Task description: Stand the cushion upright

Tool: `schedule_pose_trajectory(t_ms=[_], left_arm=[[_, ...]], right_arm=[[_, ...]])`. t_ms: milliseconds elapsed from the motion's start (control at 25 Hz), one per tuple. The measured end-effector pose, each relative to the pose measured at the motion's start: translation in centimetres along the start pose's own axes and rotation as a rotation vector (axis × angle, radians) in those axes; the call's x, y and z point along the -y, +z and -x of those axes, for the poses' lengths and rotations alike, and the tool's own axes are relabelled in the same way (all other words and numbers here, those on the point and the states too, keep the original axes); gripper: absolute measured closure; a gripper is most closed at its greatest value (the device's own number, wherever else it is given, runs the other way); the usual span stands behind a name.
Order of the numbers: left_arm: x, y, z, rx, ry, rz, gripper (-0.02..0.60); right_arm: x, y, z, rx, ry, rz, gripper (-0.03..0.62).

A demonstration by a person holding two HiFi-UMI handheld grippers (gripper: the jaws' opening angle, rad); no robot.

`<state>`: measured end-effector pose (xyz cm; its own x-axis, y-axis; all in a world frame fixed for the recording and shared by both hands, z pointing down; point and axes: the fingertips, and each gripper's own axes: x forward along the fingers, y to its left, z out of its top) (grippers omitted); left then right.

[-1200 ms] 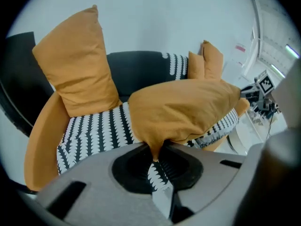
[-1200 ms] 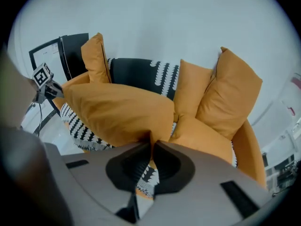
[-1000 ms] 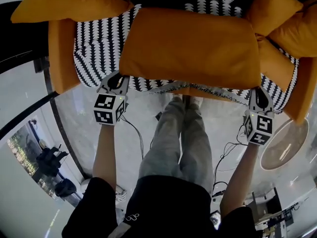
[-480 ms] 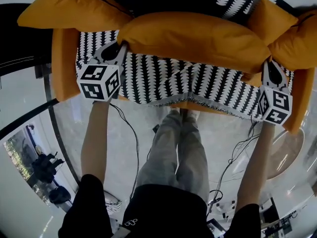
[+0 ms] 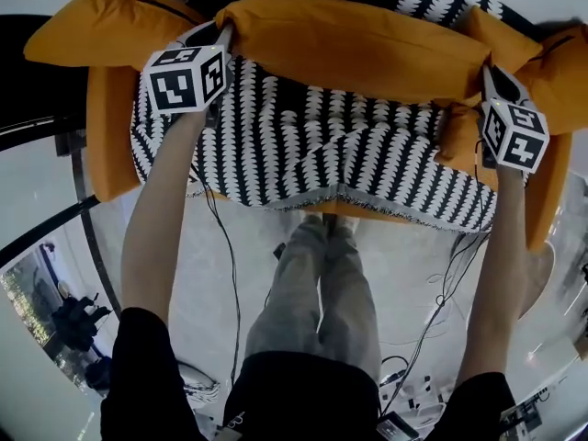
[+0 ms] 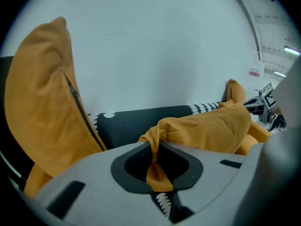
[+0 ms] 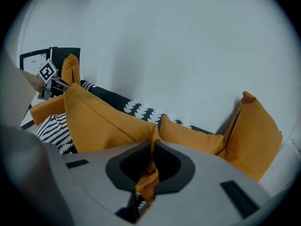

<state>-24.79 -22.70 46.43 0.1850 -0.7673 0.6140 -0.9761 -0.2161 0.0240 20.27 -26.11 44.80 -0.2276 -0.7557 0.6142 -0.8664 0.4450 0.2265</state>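
A long orange cushion (image 5: 358,44) stretches across the back of the black-and-white patterned sofa seat (image 5: 312,154), raised off the seat against the backrest. My left gripper (image 5: 223,37) is shut on its left corner, and orange fabric (image 6: 155,166) is pinched between the jaws in the left gripper view. My right gripper (image 5: 487,70) is shut on the cushion's right corner, with the fabric (image 7: 148,175) caught in the jaws. The cushion's body (image 7: 103,121) runs leftward in the right gripper view.
An orange cushion (image 5: 110,21) leans at the sofa's left end and another (image 5: 560,62) at the right end. Orange armrests (image 5: 108,127) flank the seat. The person's legs (image 5: 317,292) and loose cables (image 5: 225,246) are on the glossy floor. A pale wall (image 6: 155,46) stands behind the sofa.
Both grippers have carried the cushion from the front of the seat up and back toward the backrest. The patterned seat it covered now shows.
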Motion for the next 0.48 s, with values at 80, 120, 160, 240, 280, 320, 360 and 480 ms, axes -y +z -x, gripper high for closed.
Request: schedule_pose_trajectory(t_ms=[80,120,160,240,280,320,360,480], left_arm=[[-0.8,0.4,-2.2,-0.015,0.023,-0.004,0.543],[-1.2,0.6,-3.3,-0.02,0.033,-0.003,0.543],[-1.6,0.8,-4.3,-0.022,0.042,0.0,0.543],[-2.2,1.2,-6.1,-0.024,0.054,0.01,0.543],[-2.4,1.6,-6.9,-0.025,0.058,0.015,0.543],[-2.6,2.1,-7.5,-0.025,0.065,0.017,0.543],[-2.7,2.5,-7.9,-0.024,0.074,0.014,0.543],[-2.8,3.3,-8.4,-0.018,0.108,0.004,0.543]], right_arm=[[0.3,0.1,-2.1,-0.014,-0.01,-0.008,0.571],[0.4,0.2,-3.1,-0.021,-0.017,-0.015,0.571],[0.5,0.3,-4.0,-0.027,-0.025,-0.02,0.572],[1.0,0.6,-5.5,-0.037,-0.042,-0.028,0.572],[1.2,0.9,-6.1,-0.04,-0.051,-0.032,0.571],[1.5,1.2,-6.5,-0.043,-0.062,-0.035,0.572],[1.7,1.4,-6.7,-0.05,-0.076,-0.031,0.572],[1.8,1.8,-6.9,-0.078,-0.115,0.005,0.572]])
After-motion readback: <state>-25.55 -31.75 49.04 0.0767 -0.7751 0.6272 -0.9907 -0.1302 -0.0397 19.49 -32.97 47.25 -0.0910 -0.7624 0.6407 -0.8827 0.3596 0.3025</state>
